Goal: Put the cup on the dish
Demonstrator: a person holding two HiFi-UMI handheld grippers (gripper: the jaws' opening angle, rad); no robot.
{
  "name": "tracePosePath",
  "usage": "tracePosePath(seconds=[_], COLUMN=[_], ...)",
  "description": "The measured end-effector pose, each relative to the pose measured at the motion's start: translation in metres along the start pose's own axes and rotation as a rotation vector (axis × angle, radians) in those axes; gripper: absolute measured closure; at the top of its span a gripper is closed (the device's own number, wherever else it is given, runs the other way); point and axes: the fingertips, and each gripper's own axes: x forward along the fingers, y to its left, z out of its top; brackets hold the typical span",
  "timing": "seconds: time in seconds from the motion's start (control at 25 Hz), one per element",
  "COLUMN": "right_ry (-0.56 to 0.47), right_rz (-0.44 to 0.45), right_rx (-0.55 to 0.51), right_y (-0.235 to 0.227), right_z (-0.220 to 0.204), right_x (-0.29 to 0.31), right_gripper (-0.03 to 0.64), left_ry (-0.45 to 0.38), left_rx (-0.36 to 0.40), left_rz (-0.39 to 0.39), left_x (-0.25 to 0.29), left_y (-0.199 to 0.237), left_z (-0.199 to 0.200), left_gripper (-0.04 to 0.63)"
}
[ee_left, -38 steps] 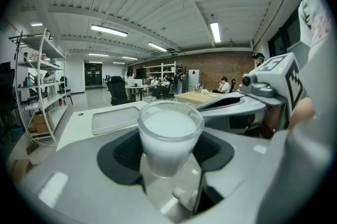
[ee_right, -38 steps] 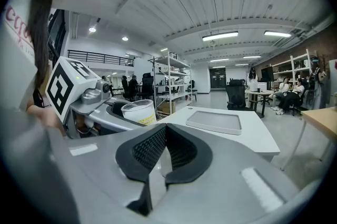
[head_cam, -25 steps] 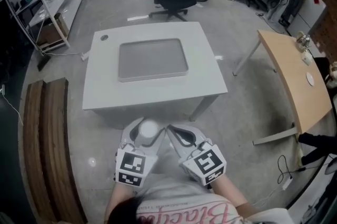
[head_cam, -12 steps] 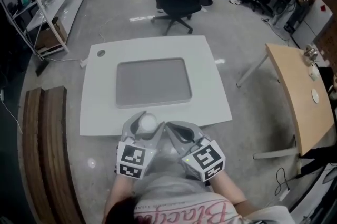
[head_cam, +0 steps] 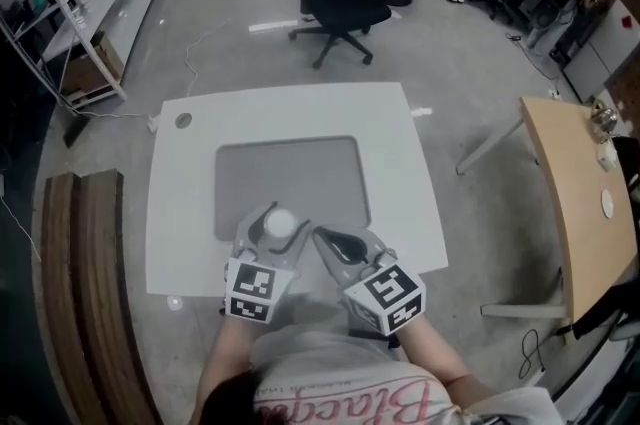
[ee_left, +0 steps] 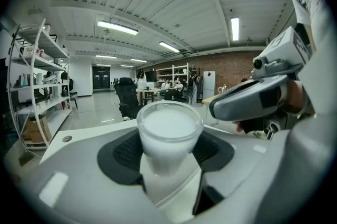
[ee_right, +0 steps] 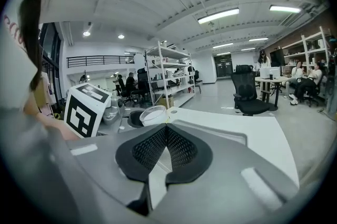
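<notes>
One frosted cup (white, upright)

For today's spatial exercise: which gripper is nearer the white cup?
Left. The left gripper clamps the cup between its jaws; the right gripper, shut and empty, sits beside it.

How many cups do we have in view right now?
1. The cup stands upright, gripped in the left claw, by the near edge of the gray tray. The right claw is shut, empty. Any on the far shelves would be too small to tell.
</notes>
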Motion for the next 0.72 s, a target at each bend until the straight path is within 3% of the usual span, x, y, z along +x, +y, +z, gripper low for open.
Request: tracePosePath(seconds=[0.24, 0.72], right_ry=[0.047, 0.129], right_rz=[0.003, 0.04], right_rx=[0.022, 0.032], right_y=[-0.025, -0.043], right_z=[-0.004, -0.017], right_x=[0.016, 0.037], right_gripper=[0.615, 0.615], left_ry=[0.012, 0.12], left_rx=[-0.024, -0.064], left_rz=[0.004, 0.046], left_x=[0.039, 0.089], left_y=[0.021, 0.041], left_z=[-0.019, -0.068], left_gripper=[0.334, 0.334])
